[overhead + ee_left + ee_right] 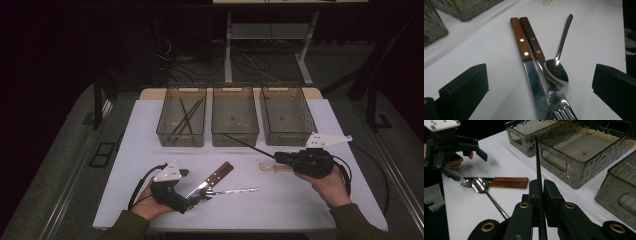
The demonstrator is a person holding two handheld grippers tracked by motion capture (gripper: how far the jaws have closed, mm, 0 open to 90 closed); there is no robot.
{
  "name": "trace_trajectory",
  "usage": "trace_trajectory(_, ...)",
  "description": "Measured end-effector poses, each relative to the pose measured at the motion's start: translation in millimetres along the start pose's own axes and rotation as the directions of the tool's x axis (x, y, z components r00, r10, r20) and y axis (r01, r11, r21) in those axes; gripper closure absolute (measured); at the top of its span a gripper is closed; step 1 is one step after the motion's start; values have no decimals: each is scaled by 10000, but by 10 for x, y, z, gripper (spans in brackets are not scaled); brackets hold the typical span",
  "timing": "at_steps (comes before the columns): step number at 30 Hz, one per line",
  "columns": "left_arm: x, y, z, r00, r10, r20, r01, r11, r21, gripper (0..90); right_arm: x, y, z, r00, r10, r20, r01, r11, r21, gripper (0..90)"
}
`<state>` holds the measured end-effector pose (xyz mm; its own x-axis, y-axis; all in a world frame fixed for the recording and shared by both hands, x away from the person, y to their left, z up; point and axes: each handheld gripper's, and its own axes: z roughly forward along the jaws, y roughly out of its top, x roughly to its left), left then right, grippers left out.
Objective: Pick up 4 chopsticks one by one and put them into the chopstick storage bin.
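Right gripper (540, 195) clamped on black chopstick (537, 160).
Left gripper (536, 87) wide open around knife (529, 67), fork (559, 100), spoon (556, 72) on table (486, 50).

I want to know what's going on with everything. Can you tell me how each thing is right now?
left gripper: open, jaws either side of the cutlery
right gripper: shut on black chopstick
black chopstick: held, pointing at the bins
knife: lying flat
fork: lying flat beside the knife
spoon: resting on the fork
left bin: holds chopsticks
middle bin: looks empty
right bin: looks empty
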<state>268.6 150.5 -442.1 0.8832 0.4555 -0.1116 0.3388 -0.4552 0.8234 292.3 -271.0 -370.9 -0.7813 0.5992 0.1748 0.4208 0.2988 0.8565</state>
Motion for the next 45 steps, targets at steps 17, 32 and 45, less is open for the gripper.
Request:
trace_trajectory(17,8,-1,7,10000,51,-43,-51,10000,73,0,-32,341,362,9992,-109,374,107,9999,61,852)
trace_trajectory(32,7,1,24,9999,97,-35,-96,9997,211,0,-15,681,827,9965,103,833,-131,9994,327,852)
trace_trajectory(45,3,12,29,10000,-57,-10,57,9999,126,0,17,1060,1301,9923,70,1233,-138,9984,545,852)
